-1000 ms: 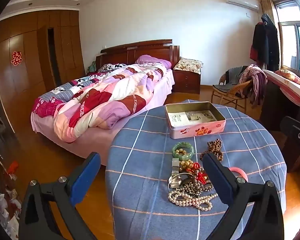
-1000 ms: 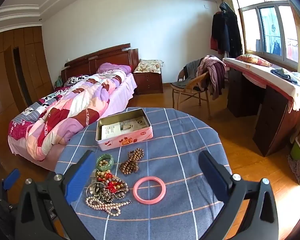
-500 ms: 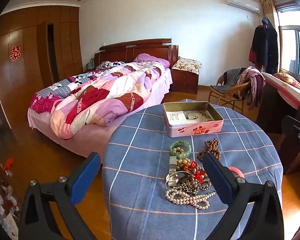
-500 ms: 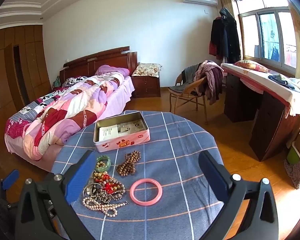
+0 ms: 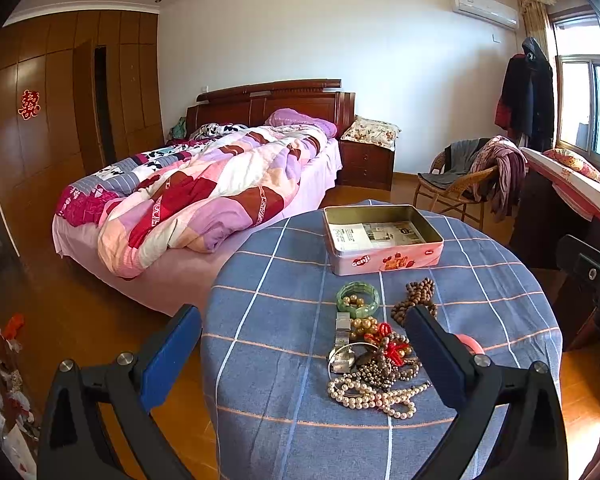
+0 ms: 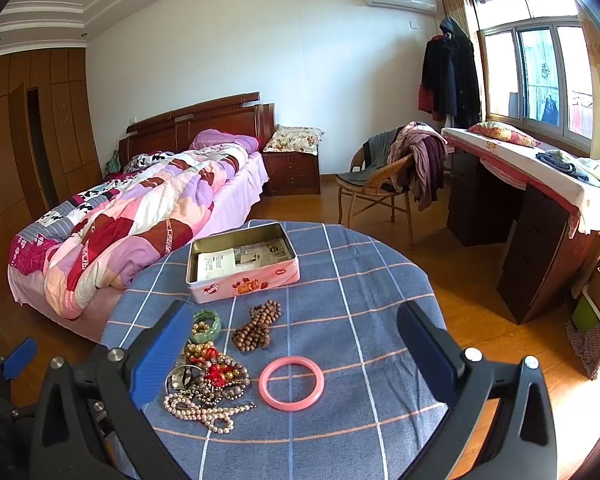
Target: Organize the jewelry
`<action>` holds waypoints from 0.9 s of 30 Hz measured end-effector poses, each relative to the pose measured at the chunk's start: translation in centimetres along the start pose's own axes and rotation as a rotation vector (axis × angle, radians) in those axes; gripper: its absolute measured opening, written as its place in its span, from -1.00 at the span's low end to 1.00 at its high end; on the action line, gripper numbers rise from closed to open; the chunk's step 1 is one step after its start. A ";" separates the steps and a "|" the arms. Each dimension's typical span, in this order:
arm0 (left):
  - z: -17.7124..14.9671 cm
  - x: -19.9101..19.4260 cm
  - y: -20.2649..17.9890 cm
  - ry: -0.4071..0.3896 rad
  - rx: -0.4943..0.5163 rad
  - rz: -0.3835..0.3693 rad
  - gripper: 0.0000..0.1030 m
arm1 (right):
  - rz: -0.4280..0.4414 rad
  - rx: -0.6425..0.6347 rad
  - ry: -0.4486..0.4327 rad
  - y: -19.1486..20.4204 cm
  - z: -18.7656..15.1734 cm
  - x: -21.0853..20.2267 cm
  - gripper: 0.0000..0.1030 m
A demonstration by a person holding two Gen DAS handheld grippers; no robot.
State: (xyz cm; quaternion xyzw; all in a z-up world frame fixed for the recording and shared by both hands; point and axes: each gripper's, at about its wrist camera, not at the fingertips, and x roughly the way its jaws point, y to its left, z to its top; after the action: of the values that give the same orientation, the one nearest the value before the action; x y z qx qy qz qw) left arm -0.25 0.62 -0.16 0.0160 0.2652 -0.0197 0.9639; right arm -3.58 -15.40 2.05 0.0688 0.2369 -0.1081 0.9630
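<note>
A pile of jewelry lies on a round table with a blue checked cloth [image 6: 360,280]: a white pearl necklace [image 6: 204,410], a green bangle [image 6: 208,320], brown wooden beads [image 6: 258,326], red and gold beads [image 6: 214,368] and a pink bangle [image 6: 292,383]. An open pink tin box [image 6: 242,264] stands behind them. The pile also shows in the left wrist view [image 5: 376,364], with the tin [image 5: 380,240]. My left gripper [image 5: 300,348] and right gripper [image 6: 296,344] are both open, empty and held above the table's near side.
A bed with a patchwork quilt [image 6: 140,216] stands left of the table. A wicker chair with clothes [image 6: 392,176] and a dark desk [image 6: 540,220] stand to the right. Wardrobes [image 5: 60,120] line the left wall.
Both views have shifted slightly; the table and jewelry sit a bit lower and nearer in the frames. Both grippers stay open and empty.
</note>
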 end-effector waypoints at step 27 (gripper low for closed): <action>0.1 -0.8 -0.5 -0.019 0.002 -0.007 0.97 | -0.003 -0.002 0.000 0.2 -0.2 -0.1 1.00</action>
State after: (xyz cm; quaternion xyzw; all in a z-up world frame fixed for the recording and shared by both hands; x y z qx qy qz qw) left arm -0.89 0.16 0.27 0.0160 0.2563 -0.0235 0.9662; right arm -3.68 -15.11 1.88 0.0675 0.2369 -0.1091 0.9630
